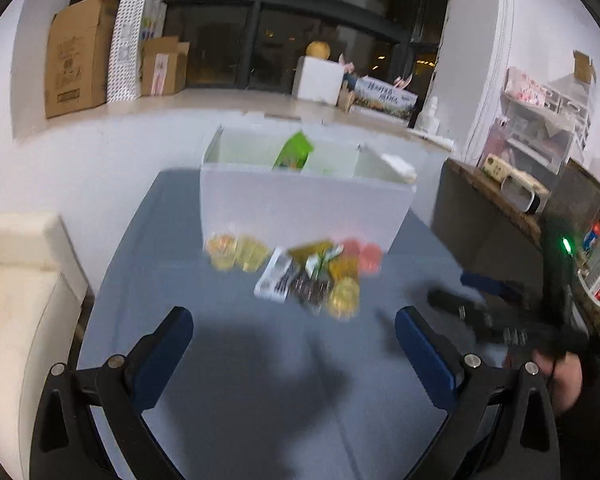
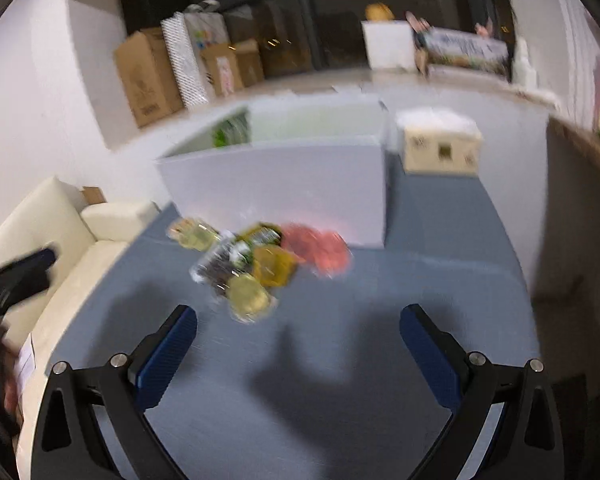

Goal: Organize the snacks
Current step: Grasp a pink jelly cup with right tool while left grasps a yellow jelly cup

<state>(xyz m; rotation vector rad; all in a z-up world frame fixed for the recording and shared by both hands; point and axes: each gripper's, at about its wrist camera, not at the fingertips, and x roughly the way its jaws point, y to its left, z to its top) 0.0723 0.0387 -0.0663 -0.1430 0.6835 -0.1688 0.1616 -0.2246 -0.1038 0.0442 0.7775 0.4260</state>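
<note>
A pile of snacks [image 1: 308,274] lies on the blue table in front of a white box [image 1: 300,208]: yellow jelly cups [image 1: 238,254], red cups [image 1: 364,256], dark and white packets [image 1: 276,280]. A green packet [image 1: 294,152] stands inside the box. My left gripper [image 1: 294,340] is open and empty, above the table short of the pile. My right gripper [image 2: 298,344] is open and empty, also short of the pile [image 2: 260,264]; it shows at the right in the left wrist view [image 1: 480,312]. The white box [image 2: 276,188] stands behind the pile. Both views are blurred.
A cream sofa [image 1: 16,280] sits left of the table. A small cardboard box [image 2: 440,148] stands right of the white box. A wooden counter with clutter [image 1: 520,200] is at the right. Cardboard boxes [image 1: 80,56] stand on the window ledge behind.
</note>
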